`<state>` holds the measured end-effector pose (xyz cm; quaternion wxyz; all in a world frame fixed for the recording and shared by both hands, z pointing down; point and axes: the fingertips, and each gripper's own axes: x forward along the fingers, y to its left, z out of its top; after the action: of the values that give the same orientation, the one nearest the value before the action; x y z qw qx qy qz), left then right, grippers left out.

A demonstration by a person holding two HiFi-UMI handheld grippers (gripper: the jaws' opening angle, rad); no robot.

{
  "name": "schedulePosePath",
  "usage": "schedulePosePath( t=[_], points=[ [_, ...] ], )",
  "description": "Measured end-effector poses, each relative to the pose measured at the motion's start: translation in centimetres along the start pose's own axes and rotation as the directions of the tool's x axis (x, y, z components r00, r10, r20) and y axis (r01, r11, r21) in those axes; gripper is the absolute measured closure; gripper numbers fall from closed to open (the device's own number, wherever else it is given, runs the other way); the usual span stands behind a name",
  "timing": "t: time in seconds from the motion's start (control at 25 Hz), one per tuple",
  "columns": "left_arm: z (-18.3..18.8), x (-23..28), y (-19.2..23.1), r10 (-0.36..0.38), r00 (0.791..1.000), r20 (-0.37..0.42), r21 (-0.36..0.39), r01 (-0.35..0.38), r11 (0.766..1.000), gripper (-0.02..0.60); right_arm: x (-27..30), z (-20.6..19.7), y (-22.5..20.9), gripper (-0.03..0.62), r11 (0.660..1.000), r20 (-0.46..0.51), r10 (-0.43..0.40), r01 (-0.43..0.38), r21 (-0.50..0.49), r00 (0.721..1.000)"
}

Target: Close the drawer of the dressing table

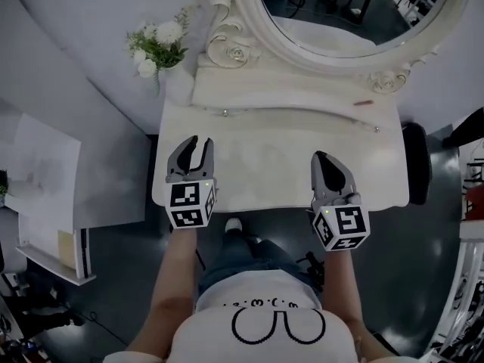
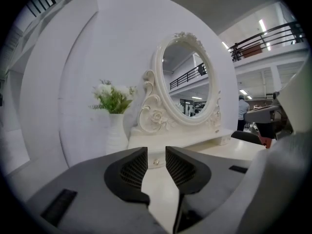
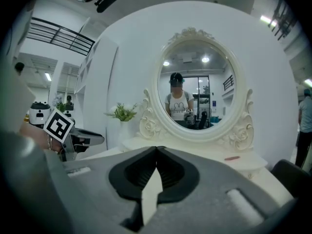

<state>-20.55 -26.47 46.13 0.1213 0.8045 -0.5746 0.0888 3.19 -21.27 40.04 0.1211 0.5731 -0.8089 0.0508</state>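
Note:
The white dressing table [image 1: 280, 169] stands in front of me with an oval mirror [image 1: 355, 13] at its back. A low raised shelf [image 1: 295, 97] under the mirror carries a small knob [image 1: 224, 113] near each end. No drawer front shows below the table's front edge in the head view. My left gripper [image 1: 196, 142] hovers over the table's left part, open and empty; in the left gripper view [image 2: 156, 155] a knob [image 2: 156, 162] shows through the gap. My right gripper [image 1: 318, 159] hovers over the right part, tips touching, nothing held [image 3: 156, 150].
A white vase of flowers [image 1: 159, 48] stands at the table's back left corner. A small red item [image 1: 364, 102] lies on the shelf at the right. A dark chair [image 1: 418, 165] is right of the table, a white surface [image 1: 45, 172] to the left.

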Motion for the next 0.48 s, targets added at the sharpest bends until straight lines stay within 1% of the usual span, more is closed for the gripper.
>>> schedulePosePath(
  t=[0.12,0.16,0.2,0.24,0.36,0.48],
  points=[
    [3.0,-1.5,-1.1,-0.02,0.997,0.071,0.035,0.018,0.999,0.469,-1.2,2.1,-0.1,0.597,1.0,0.046,0.005,-0.004,-0.026,0.999],
    [4.0,-2.1,-1.4,-0.021,0.996,0.092,0.052,0.016,0.999,0.483,-1.8,2.9,-0.1,0.597,0.999,0.062,0.008,-0.006,-0.034,0.998],
    [5.0,-2.8,-1.6,-0.016,0.993,0.113,0.07,0.008,0.998,0.548,-2.3,3.7,0.0,0.595,0.999,0.08,0.012,-0.008,-0.043,0.997],
    [6.1,-3.4,-1.9,-0.012,0.991,0.137,0.088,0.0,0.996,0.583,-2.8,4.6,0.0,0.596,0.998,0.1,0.015,-0.01,-0.054,0.995],
    [9.6,-4.7,-2.7,-0.02,0.979,0.205,0.12,-0.005,0.993,0.583,-4.1,7.3,0.0,0.597,0.996,0.155,0.021,-0.008,-0.088,0.988],
    [12.6,-6.0,-3.2,-0.014,0.967,0.253,0.124,-0.018,0.992,0.583,-5.0,9.6,-0.1,0.597,0.993,0.189,0.027,-0.004,-0.12,0.982]
  ],
)
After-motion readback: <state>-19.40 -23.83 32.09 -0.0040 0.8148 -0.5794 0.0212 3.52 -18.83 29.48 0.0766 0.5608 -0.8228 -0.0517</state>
